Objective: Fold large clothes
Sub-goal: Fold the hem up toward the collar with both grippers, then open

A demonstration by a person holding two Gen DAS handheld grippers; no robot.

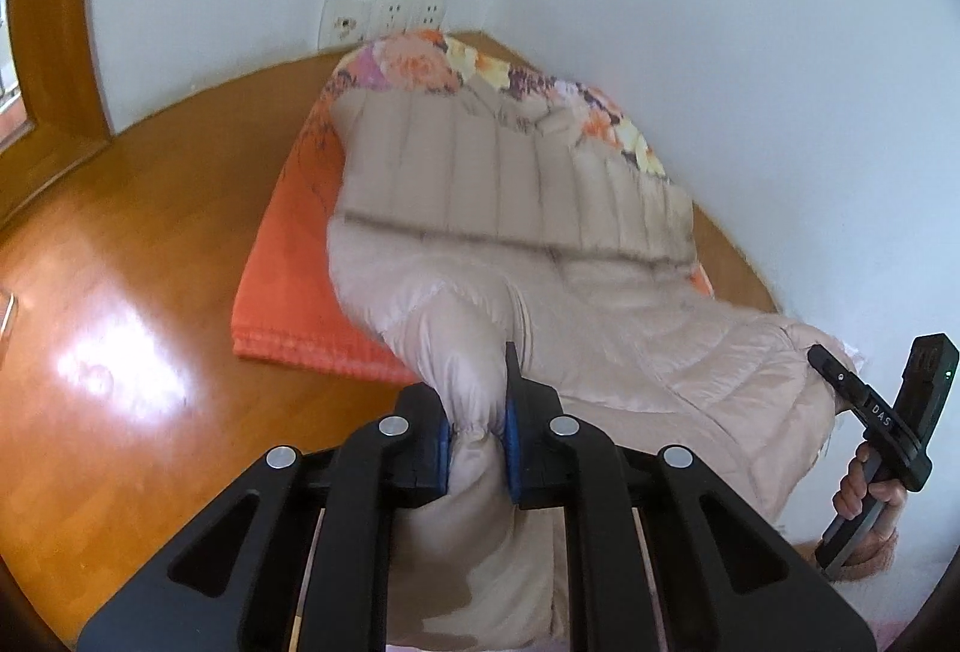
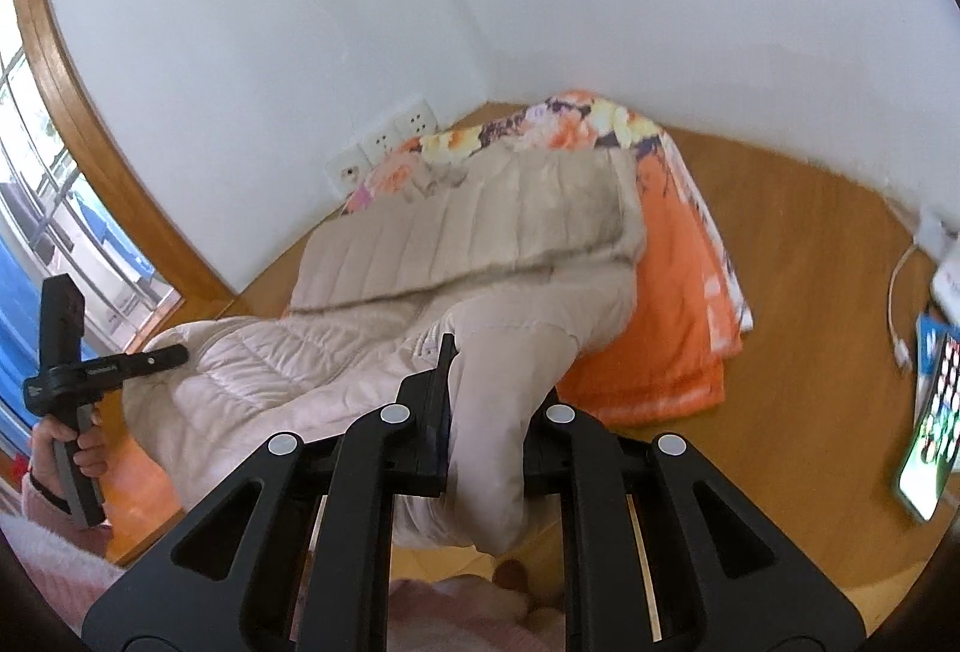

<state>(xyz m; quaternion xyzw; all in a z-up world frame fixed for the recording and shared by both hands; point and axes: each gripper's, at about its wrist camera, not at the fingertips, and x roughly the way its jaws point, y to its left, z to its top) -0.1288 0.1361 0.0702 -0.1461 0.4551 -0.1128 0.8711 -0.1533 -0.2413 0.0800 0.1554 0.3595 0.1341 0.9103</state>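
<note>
A beige quilted puffer jacket (image 1: 510, 184) lies on an orange floral blanket (image 1: 288, 268) on the wooden floor. My left gripper (image 1: 477, 436) is shut on a bunched sleeve cuff of the jacket and lifts it. In the right wrist view my right gripper (image 2: 489, 412) is shut on another sleeve of the jacket (image 2: 468, 232), raised above the blanket (image 2: 660, 346). Each gripper shows in the other's view, the right one (image 1: 825, 361) at the jacket's right edge and the left one (image 2: 174, 352) at its left edge.
White walls meet in a corner behind the blanket, with wall sockets (image 1: 384, 19) low down. A wooden door frame (image 1: 54, 52) stands left. A lit phone (image 2: 933, 412) and a white charger cable (image 2: 900, 292) lie on the floor to the right.
</note>
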